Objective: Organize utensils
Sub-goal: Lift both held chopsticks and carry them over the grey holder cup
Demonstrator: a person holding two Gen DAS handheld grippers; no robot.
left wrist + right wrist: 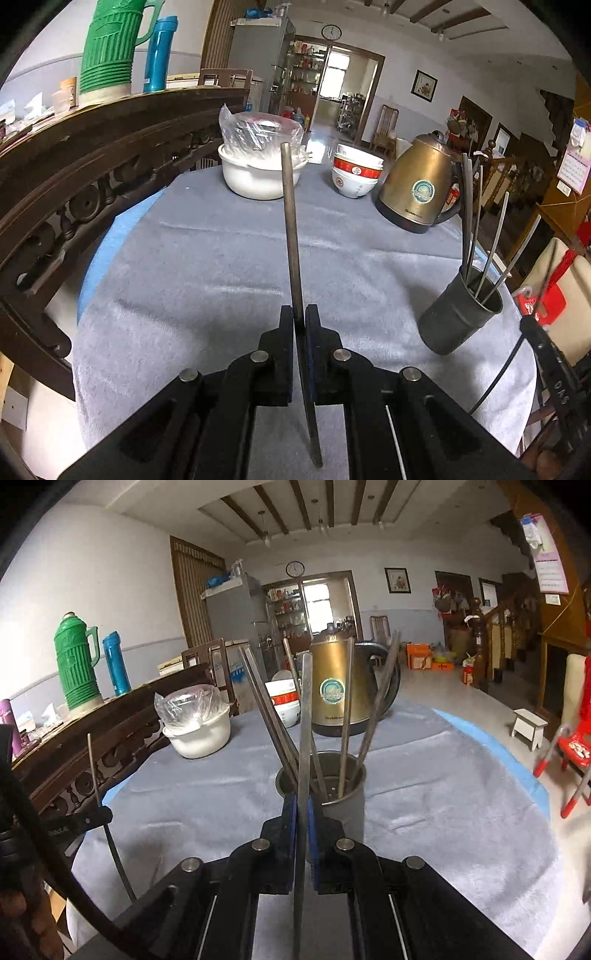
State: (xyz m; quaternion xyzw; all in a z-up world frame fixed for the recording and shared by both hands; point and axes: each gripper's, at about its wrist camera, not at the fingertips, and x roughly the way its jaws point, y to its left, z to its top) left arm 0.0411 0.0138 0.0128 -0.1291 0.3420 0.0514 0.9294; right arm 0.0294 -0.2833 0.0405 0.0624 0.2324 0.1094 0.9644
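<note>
With a utensil clamped upright in both my left gripper (300, 314) and right gripper (302, 805), I judge the loading step underway: next, lower the right-held utensil (305, 731) into the holder cup (349, 805) just beyond it.

A lived-in home dining/living rm is shown. A table w/ grey cloth (424, 794) is set w/ a brass kettle (417, 188), stacked bowls (356, 171) and a white pot (255, 177). A wall clock (294, 568), fridge (236, 605), framed picture (398, 580) and wooden stairs (495, 642) are seen beyond.
</note>
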